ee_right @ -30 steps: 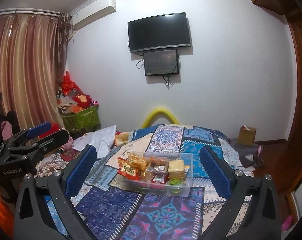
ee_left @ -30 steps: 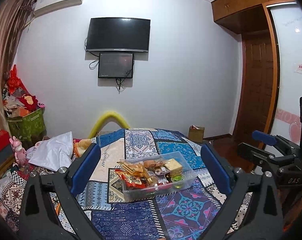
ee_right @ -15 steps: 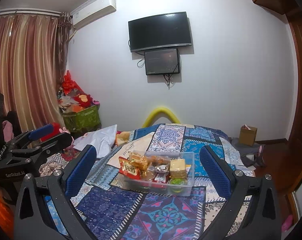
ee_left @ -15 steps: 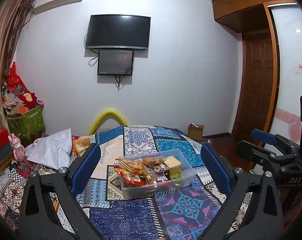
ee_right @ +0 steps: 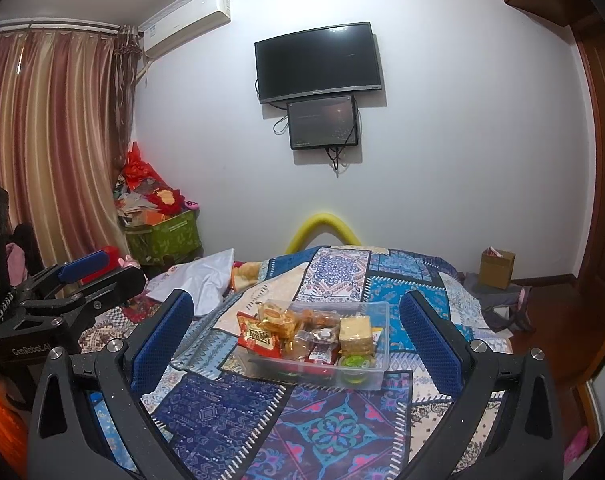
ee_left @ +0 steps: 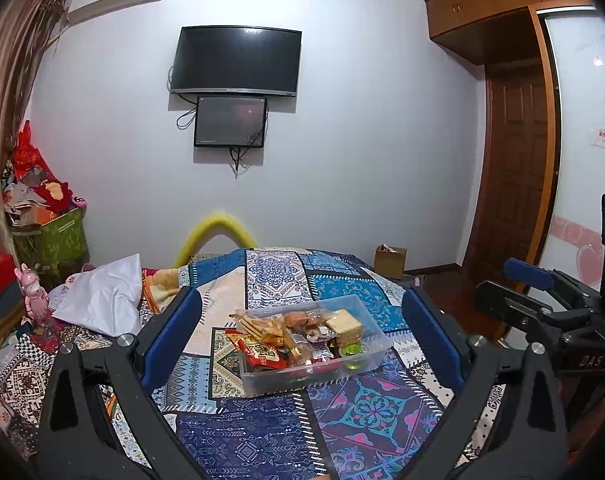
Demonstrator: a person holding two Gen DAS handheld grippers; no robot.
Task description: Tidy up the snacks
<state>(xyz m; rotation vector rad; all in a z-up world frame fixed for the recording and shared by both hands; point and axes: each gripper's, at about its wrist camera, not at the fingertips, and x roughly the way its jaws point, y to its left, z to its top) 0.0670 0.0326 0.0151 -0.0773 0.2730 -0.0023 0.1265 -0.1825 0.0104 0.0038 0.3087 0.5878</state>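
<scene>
Both held above the near edge of the bed (ee_left: 274,280), looking across a patchwork quilt (ee_right: 342,420). Left gripper (ee_left: 302,332): fingers (ee_left: 170,336) spread wide, holding nothing, framing a clear plastic box (ee_left: 366,354) that sits on the quilt near the middle of the bed. Right gripper (ee_right: 298,336): fingers (ee_right: 430,340) likewise spread wide and empty, the same box (ee_right: 376,368) between them, well apart from both pads. Inside the box, a heap of snacks: a red packet (ee_right: 258,336) leaning at its left end, golden wrapped pieces (ee_left: 262,324) toward the back, a pale square block of wafers (ee_right: 355,334) at the right, a small green cup (ee_right: 352,362) at the right front corner. Toward the left edge of the bed, a crumpled white cloth (ee_left: 102,300). Beyond the far edge, a yellow foam arch (ee_right: 322,228) against the wall and a television (ee_left: 236,62) mounted above a smaller screen (ee_left: 230,122).
</scene>
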